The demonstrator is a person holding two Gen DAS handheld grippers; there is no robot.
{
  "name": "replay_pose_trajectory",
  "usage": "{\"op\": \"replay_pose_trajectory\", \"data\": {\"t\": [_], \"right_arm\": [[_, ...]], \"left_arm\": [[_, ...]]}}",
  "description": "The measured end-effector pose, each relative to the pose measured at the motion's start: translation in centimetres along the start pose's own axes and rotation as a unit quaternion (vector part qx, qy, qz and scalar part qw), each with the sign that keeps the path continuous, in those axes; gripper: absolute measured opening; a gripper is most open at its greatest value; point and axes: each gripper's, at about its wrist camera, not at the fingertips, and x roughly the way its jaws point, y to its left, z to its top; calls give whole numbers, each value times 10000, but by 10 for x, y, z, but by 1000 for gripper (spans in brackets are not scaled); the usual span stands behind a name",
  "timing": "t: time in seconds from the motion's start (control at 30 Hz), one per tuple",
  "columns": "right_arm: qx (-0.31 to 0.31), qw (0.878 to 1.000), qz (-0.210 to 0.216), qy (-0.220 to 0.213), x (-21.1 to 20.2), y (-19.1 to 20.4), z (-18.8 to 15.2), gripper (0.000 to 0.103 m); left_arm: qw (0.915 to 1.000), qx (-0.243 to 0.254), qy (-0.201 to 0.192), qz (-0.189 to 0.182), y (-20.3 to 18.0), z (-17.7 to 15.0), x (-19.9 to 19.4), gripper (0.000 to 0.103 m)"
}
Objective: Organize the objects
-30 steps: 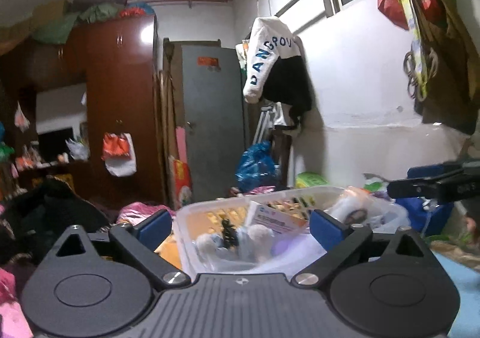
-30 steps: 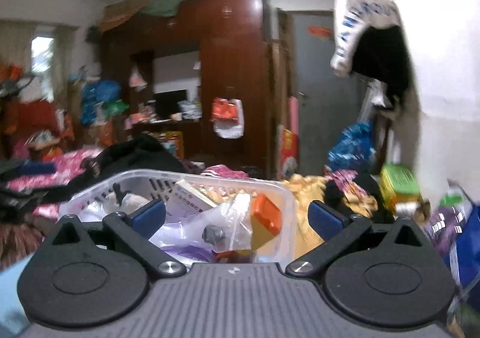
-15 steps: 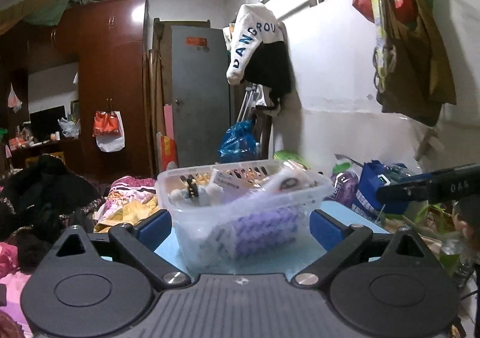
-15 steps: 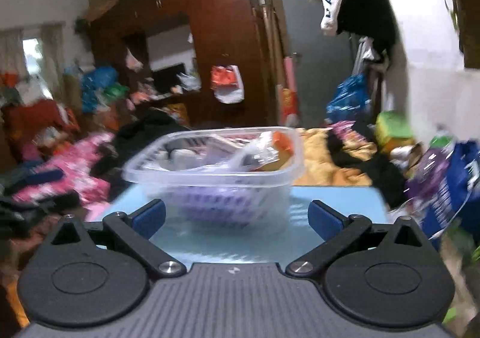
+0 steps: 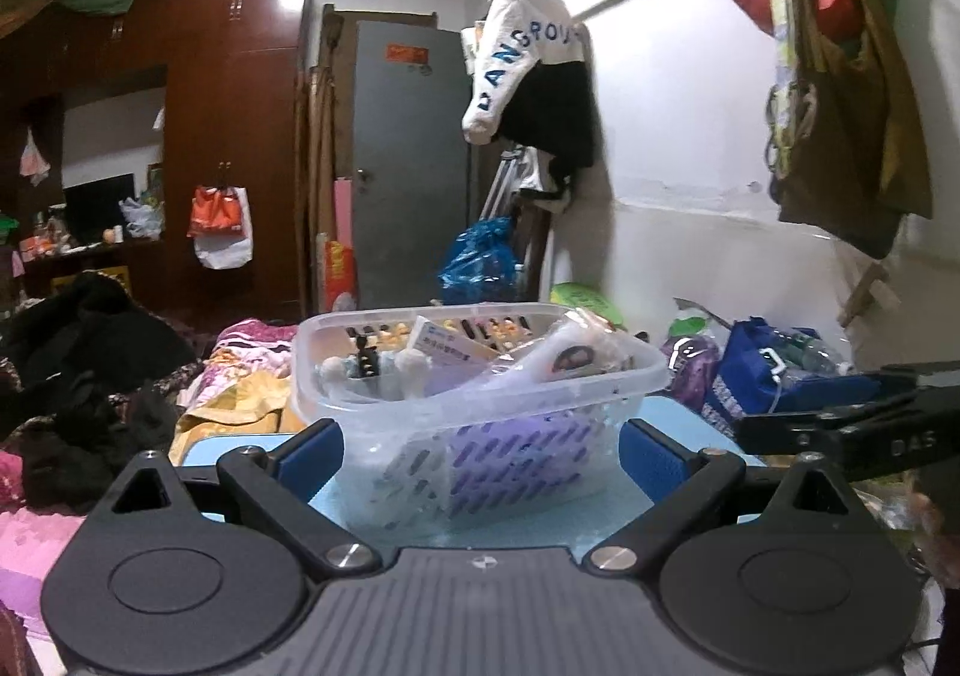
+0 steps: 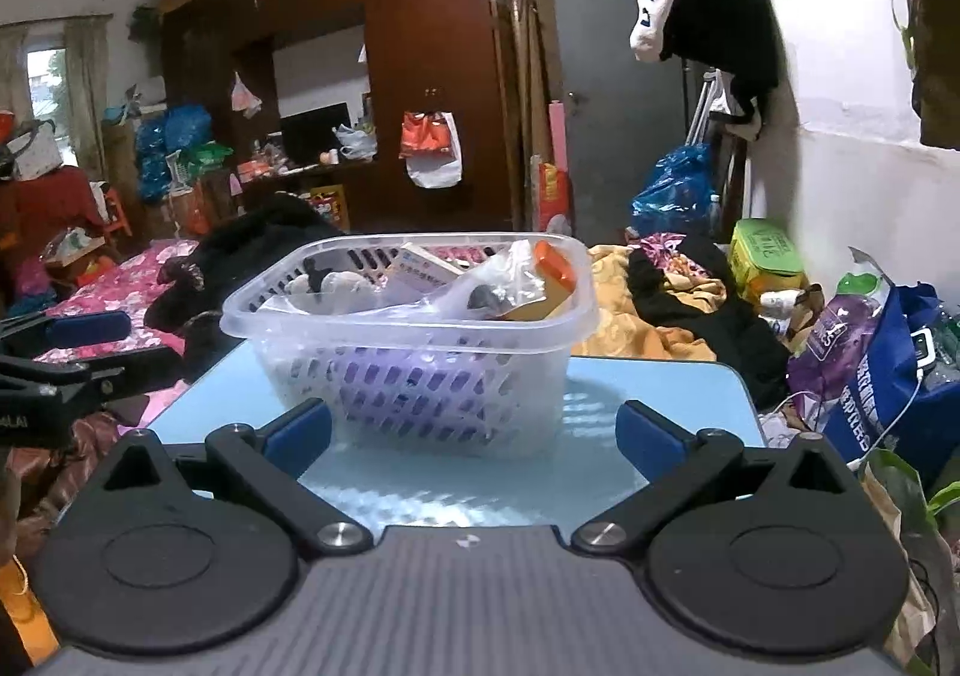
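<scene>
A clear slotted plastic basket (image 5: 480,412) (image 6: 414,358) stands on a light blue table (image 6: 648,406) (image 5: 678,412). It holds a white and blue box (image 5: 444,346), an orange-capped item (image 6: 555,268), a plastic bag, plush bits and something purple low down. My left gripper (image 5: 480,451) is open, its blue pads apart just in front of the basket, holding nothing. My right gripper (image 6: 474,436) is also open and empty, a little back from the basket. Each gripper shows at the edge of the other's view.
Piled clothes (image 5: 90,376) and bedding (image 6: 120,286) lie left of and behind the table. Bags (image 6: 882,370) crowd the floor at the right by the white wall. A dark wardrobe (image 6: 420,75) and a grey door (image 5: 408,159) stand at the back.
Both grippers have pulled back and lowered from above the basket. The basket now stands on the table, seen from the side. Both stay open.
</scene>
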Motion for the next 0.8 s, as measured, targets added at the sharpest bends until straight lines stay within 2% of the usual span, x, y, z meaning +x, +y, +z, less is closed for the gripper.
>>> {"op": "replay_pose_trajectory", "data": {"t": [0.8], "right_arm": [[-34,10000,28,-28,0,-3,-2,103]], "left_arm": [[9997,149,108,185,-9,-1,7,100]]}}
